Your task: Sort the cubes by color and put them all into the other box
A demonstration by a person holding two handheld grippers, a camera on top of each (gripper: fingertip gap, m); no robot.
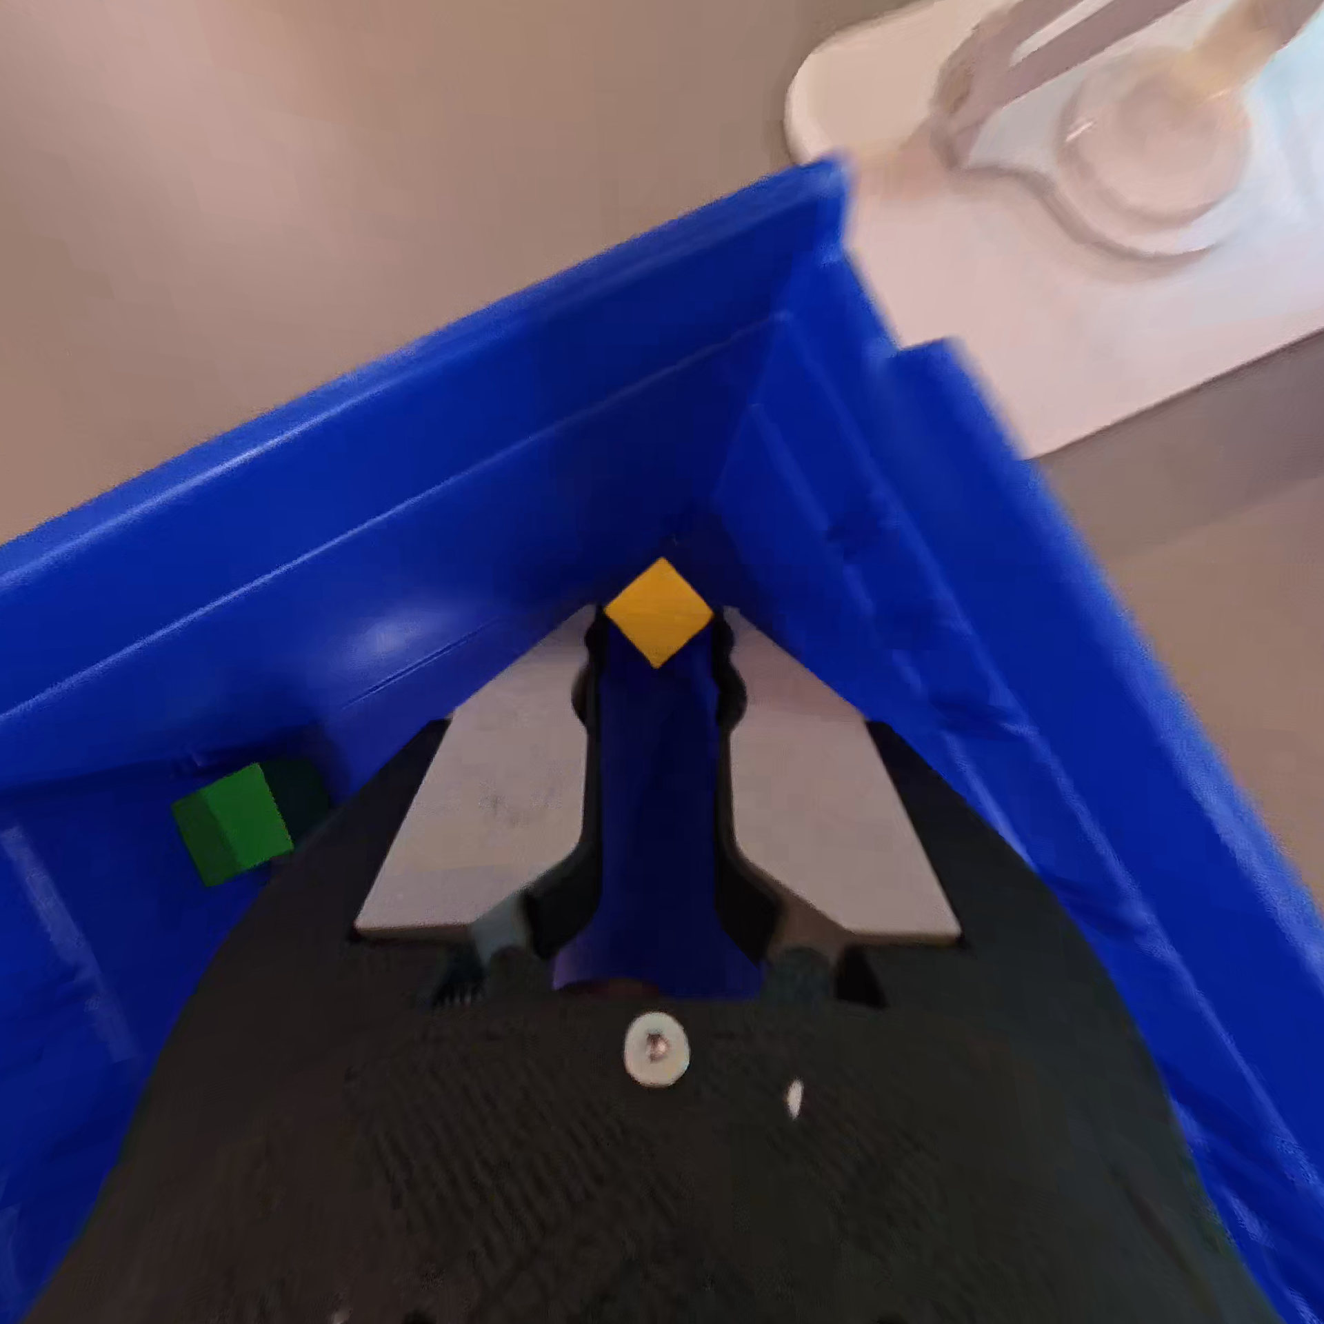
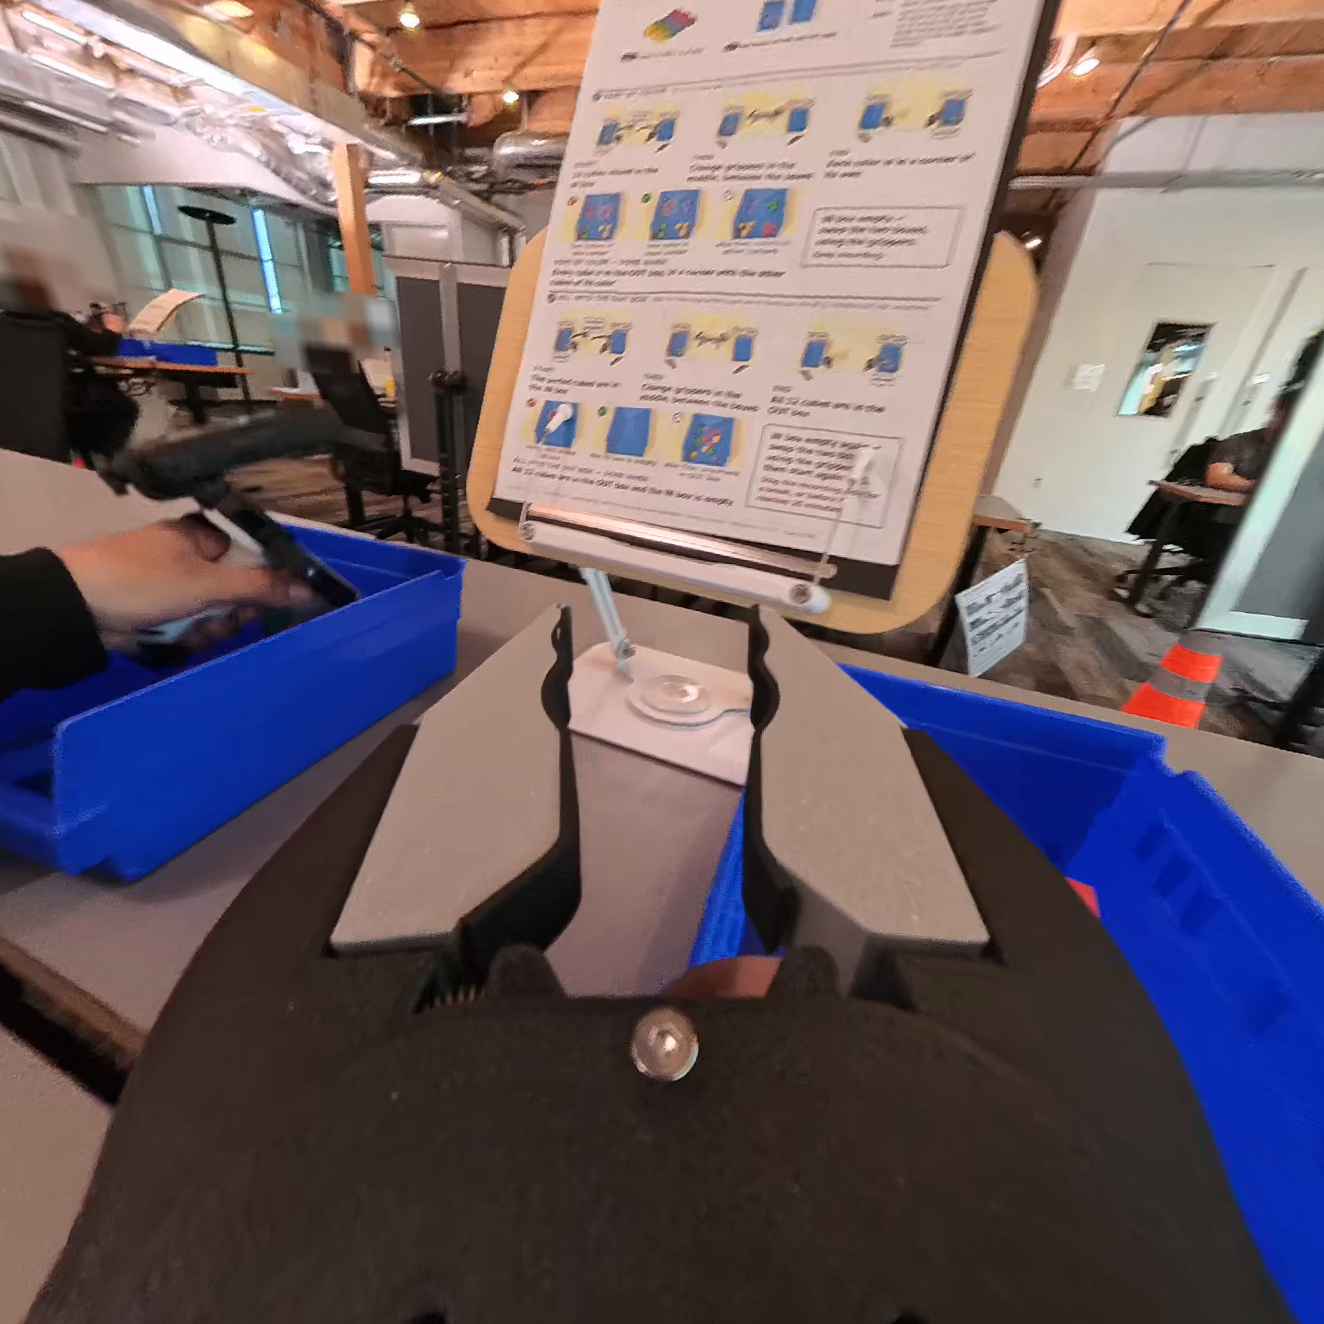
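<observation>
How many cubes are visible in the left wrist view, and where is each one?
2. A yellow cube sits in the corner of the blue box, at the tips of the left gripper. A green cube lies against the left wall. The gripper's body may hide others.

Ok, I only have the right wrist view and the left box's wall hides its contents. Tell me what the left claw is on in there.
Observer: The left claw has its tips on either side of a yellow cube. The view is blurred, so I cannot tell whether it is gripping.
Operator: Give me the spot in the box.
Observer: The cube is right in a corner of the blue box, where two walls meet.
Operator: Report any other cubes there.
Observer: One green cube lies by the wall to the claw's left, apart from the yellow one.
</observation>
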